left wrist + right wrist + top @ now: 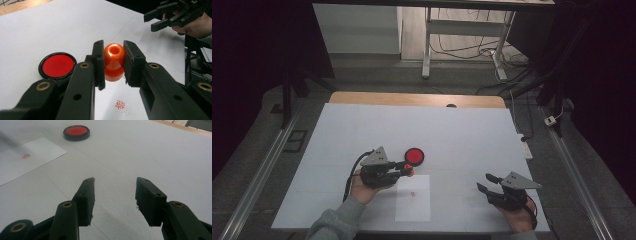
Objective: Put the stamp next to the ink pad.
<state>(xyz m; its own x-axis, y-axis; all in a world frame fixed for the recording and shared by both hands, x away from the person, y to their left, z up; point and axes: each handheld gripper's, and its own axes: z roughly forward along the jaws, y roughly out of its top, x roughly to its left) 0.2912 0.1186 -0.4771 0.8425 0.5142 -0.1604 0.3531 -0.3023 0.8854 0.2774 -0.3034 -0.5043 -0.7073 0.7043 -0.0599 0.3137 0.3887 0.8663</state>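
With a red mark (pixel 120 105) already printed on the paper (pixel 413 205), the left gripper (pixel 114 62) holds the orange stamp (pixel 114 61) clamped above it, near the ink pad (pixel 57 65) on the counter (pixel 472 135), while the right gripper (pixel 115 195) waits apart and empty, so putting the stamp down seems left.

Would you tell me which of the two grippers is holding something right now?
The left gripper is: its jaws are shut on the orange stamp, above the paper. The right gripper stands open with nothing between its jaws.
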